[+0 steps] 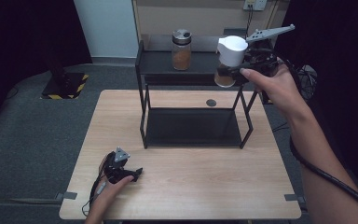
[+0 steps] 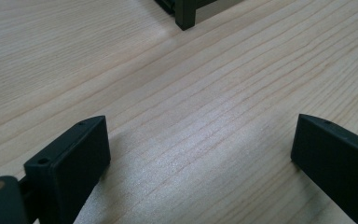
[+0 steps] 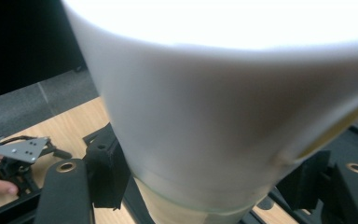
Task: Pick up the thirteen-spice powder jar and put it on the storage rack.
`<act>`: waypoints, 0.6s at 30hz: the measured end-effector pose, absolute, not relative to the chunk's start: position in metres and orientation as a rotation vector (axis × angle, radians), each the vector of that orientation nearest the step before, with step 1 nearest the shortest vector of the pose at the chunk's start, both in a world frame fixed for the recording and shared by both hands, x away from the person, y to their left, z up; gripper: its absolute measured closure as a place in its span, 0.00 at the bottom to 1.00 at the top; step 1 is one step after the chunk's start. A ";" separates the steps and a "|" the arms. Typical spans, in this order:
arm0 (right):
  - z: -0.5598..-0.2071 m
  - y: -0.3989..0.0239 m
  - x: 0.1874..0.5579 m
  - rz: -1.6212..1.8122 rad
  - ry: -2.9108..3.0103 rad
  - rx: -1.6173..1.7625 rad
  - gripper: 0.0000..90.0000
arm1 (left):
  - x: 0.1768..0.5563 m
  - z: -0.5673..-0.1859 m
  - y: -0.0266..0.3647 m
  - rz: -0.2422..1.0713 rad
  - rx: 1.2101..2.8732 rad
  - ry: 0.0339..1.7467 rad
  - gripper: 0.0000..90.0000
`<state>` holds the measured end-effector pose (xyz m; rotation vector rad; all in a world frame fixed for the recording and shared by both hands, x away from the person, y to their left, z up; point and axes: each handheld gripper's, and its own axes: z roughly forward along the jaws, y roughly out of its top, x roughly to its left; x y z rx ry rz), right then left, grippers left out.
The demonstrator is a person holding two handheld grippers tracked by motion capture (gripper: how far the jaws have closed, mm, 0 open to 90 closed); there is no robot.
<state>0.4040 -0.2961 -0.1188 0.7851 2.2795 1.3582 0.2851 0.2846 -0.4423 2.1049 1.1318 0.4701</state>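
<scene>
Right gripper (image 1: 228, 70) is clamping a white-lidded jar (image 1: 228, 58), jaws pressing its glass just under the lid, holding it in the air at the right end of the black rack's (image 1: 192, 116) top shelf. A second jar (image 1: 181, 49) is standing mid-shelf. Left gripper (image 1: 137, 172) is resting on the table (image 1: 186, 186), jaws wide apart, gripping nothing.

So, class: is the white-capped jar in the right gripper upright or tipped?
Slightly tipped. The high view shows the white-capped jar leaning with its cap toward the left, clamped in the right gripper beside the black rack's top shelf.
</scene>
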 end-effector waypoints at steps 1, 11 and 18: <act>-0.118 -0.296 0.405 1.360 2.276 0.791 0.35 | 0.285 -0.442 0.285 0.470 2.104 1.132 0.03; -0.109 -0.291 0.422 1.310 2.251 0.830 0.35 | 0.286 -0.442 0.285 0.468 2.105 1.129 0.03; -0.104 -0.287 0.438 1.288 2.235 0.860 0.35 | 0.287 -0.442 0.285 0.466 2.113 1.124 0.03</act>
